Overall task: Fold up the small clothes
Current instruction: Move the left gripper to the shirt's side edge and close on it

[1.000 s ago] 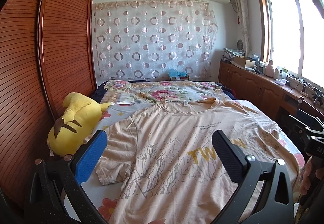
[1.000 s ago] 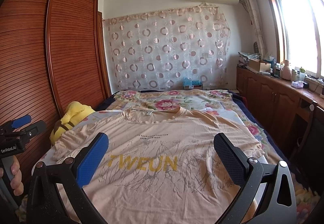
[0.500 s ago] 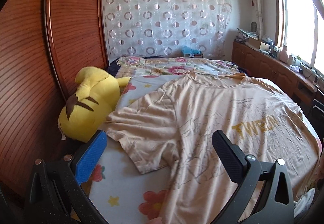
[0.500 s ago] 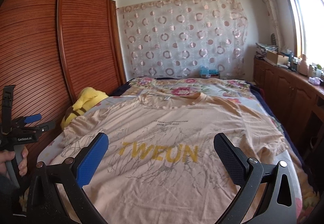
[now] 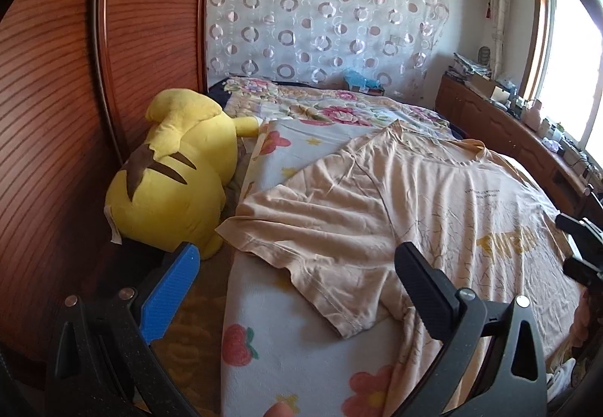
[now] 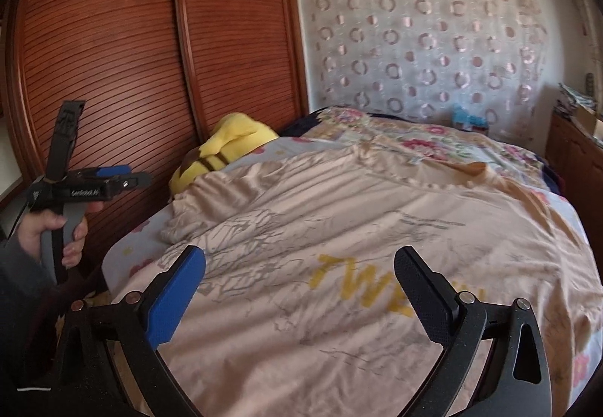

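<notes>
Item: peach T-shirt (image 5: 433, 213), soft thin jersey, faintly creased, ribbed round collar, printed with grey crack-like lines and yellow block letters. It lay spread flat, front up, on the bed (image 5: 286, 353), collar toward twelve o'clock. Its short sleeve (image 5: 301, 247), a rumpled trapezoid with a stitched hem, reached toward nine o'clock.

Item: left gripper (image 5: 297, 288), matte black plastic frame with metal pivot pins, one finger faced with a ribbed blue pad (image 5: 171, 294), the other with a black textured pad. Fingers stood wide apart, grasping nothing, poised over the sleeve's hem at the bed's edge; whether they touched cloth could not be told. The right wrist view showed this tool at nine o'clock, gripped by the left hand (image 6: 52, 232).

Item: right gripper (image 6: 301, 298), same build. Fingers spread wide, nothing between them, above the shirt's lower front near the yellow lettering (image 6: 361, 285).

Item: bed sheet, pale blue, printed with red flowers and yellow stars, under the shirt.

Item: yellow plush toy (image 5: 173, 175), rounded, brown stripes, lying at ten o'clock of the sleeve, against the wardrobe (image 5: 56, 96) of red-brown slatted wood.

Item: floral quilt (image 5: 331, 111), at the bed's twelve o'clock end.

Item: sheer curtain (image 5: 324, 17), ring-patterned, behind the bed.
</notes>
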Motion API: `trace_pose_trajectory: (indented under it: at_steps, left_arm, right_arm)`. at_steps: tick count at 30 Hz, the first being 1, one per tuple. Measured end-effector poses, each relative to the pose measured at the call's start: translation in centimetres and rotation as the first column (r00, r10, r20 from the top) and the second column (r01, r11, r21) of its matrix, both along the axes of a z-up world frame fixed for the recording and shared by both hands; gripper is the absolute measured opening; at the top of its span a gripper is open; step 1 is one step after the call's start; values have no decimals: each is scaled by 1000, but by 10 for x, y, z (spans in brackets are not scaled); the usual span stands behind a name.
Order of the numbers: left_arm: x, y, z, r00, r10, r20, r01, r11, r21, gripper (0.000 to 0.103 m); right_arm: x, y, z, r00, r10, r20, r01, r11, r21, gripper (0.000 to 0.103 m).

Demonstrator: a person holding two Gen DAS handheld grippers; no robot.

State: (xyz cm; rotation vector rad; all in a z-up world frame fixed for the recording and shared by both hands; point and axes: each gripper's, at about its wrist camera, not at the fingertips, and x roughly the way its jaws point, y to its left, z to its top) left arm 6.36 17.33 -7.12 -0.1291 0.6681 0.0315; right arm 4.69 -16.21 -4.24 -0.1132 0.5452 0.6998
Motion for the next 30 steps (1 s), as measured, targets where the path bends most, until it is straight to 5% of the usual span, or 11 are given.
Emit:
trace_pose_trajectory:
  at_steps: [7, 13, 19, 23, 26, 30]
  left_arm:
    - [37, 38, -26, 993, -28, -111, 13, 992, -128, 88]
    - [68, 68, -52, 977, -34, -208, -16, 972, -233, 87]
    - [88, 96, -74, 962, -58, -266, -61, 906, -419, 79]
    - [96, 101, -84, 956, -82, -281, -66, 876, -478, 70]
    - [95, 102, -87, 958, -93, -273, -62, 859, -508, 52]
    - [88, 99, -74, 970, -64, -233, -45, 899, -435, 19]
  right_arm:
    - [11, 4, 0, 995, 86, -46, -88, 995, -54, 98]
    - [25, 0, 7, 987, 127, -99, -132, 991, -39, 98]
    - [18, -2, 15, 984, 150, -95, -154, 988, -30, 98]
    - [18, -2, 9, 985, 147, -92, -151, 988, -40, 98]
    - [16, -3, 8, 985, 139, -97, -144, 989, -38, 98]
    - [19, 12, 8, 988, 122, -91, -126, 991, -35, 98]
